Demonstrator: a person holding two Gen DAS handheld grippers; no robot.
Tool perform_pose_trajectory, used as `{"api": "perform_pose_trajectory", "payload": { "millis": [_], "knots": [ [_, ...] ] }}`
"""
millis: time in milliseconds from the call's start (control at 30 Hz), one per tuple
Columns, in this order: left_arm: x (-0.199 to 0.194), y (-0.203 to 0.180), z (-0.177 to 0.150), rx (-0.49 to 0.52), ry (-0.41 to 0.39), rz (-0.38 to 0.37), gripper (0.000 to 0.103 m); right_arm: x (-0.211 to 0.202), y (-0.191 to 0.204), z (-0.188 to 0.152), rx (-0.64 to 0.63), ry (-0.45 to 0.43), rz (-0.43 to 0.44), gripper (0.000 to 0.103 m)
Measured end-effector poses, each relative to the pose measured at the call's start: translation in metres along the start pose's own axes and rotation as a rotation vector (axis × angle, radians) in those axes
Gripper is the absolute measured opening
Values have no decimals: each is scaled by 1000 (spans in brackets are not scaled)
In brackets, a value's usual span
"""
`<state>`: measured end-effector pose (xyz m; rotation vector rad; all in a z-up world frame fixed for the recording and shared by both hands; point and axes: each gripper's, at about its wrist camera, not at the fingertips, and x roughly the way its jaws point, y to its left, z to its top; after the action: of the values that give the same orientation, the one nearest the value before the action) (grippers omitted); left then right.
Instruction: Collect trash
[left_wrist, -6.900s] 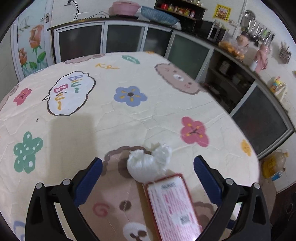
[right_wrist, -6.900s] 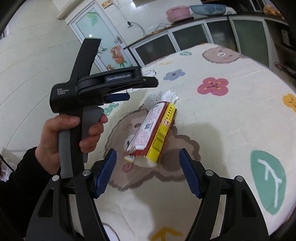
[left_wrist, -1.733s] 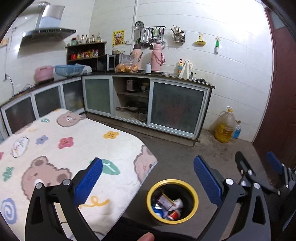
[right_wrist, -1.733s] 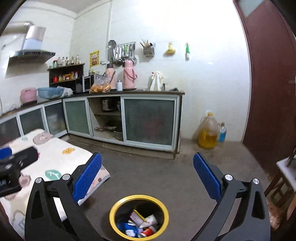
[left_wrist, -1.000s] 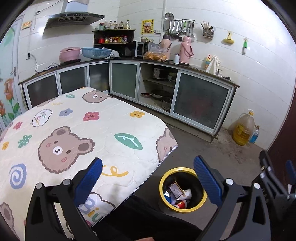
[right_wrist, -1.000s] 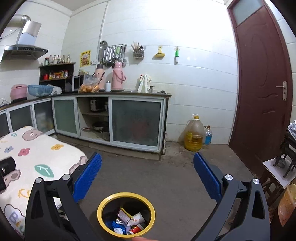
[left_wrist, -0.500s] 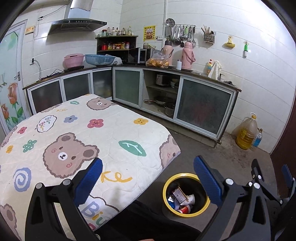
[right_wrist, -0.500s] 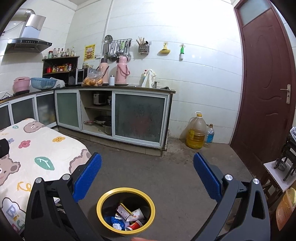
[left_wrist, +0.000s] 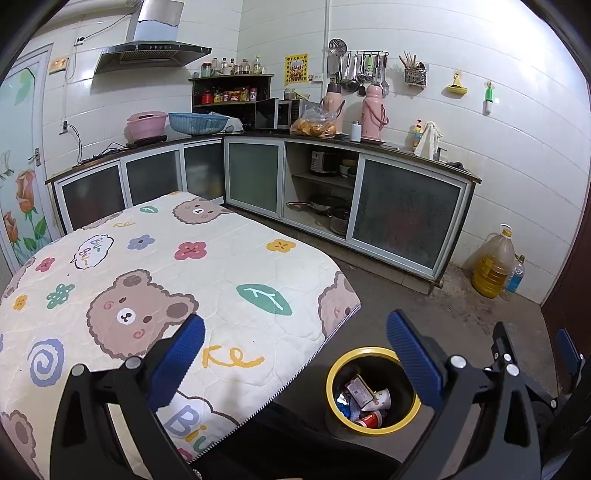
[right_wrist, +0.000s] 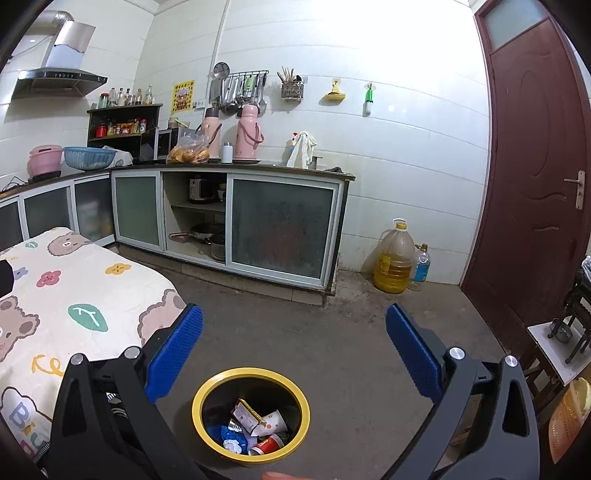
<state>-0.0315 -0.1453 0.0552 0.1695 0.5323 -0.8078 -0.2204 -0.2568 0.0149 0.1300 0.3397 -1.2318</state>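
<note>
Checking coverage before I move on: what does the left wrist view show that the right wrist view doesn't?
Only the left wrist view shows the rose-painted door and the far end of the bear-print table cover. Only the right wrist view shows the red door and a small white side table. Both show the yellow-rimmed trash bin holding trash, the oil jug, and open, empty grippers.
</note>
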Motion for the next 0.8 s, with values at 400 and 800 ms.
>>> {"api": "perform_pose_trajectory", "payload": {
  "millis": [400, 800],
  "knots": [
    [1, -2, 0, 9, 1, -5, 95, 7, 3, -1, -12, 12, 2, 95],
    [5, 2, -2, 15, 10, -25, 95, 11, 4, -7, -15, 21, 1, 95]
  ]
}}
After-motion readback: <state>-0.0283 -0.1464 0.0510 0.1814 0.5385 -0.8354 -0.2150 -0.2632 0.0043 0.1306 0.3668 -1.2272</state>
